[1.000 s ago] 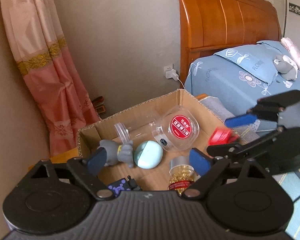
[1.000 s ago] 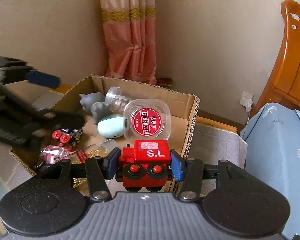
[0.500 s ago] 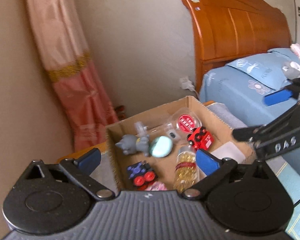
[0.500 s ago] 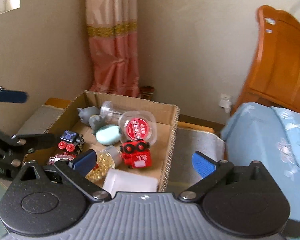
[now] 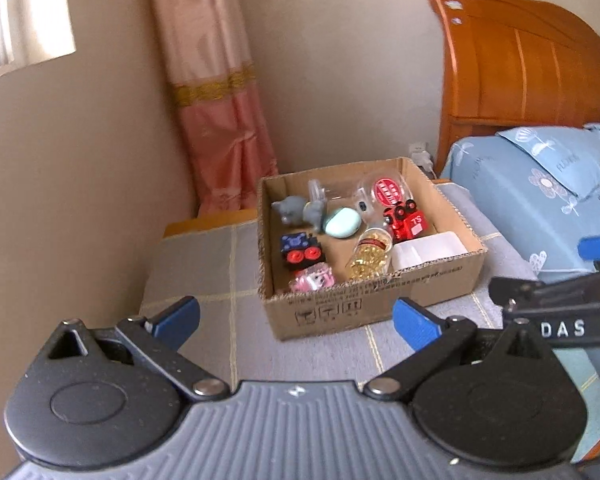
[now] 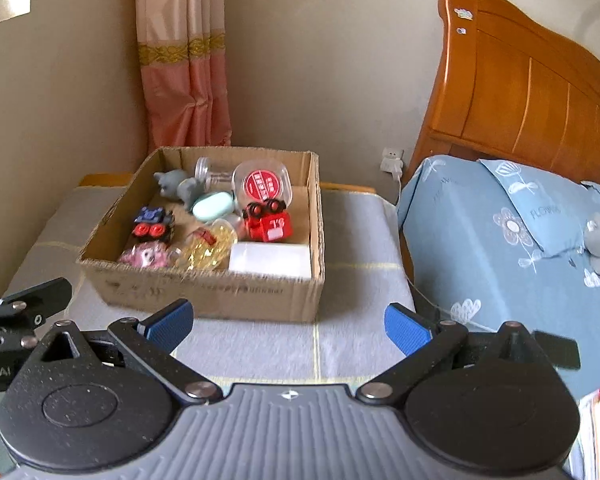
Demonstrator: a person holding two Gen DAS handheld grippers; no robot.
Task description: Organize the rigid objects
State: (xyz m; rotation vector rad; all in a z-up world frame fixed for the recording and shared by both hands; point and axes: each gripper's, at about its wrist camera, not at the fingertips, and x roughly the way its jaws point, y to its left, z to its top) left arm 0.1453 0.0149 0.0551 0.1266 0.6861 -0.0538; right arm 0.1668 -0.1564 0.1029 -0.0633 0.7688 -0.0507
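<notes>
A: Both grippers, left gripper (image 5: 296,318) and right gripper (image 6: 288,322), hang with jaws wide, holding nothing.

B: And the toys?

A: All inside the cardboard box (image 6: 204,294) on the bench (image 6: 352,240), red train (image 6: 270,224) included. Sorting looks finished; next, I'd only check for strays.

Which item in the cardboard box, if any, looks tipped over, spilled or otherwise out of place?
The red toy train lies tipped over, wheels up, in the cardboard box. The clear jar with the red lid behind it lies on its side. Nothing looks spilled.
</notes>
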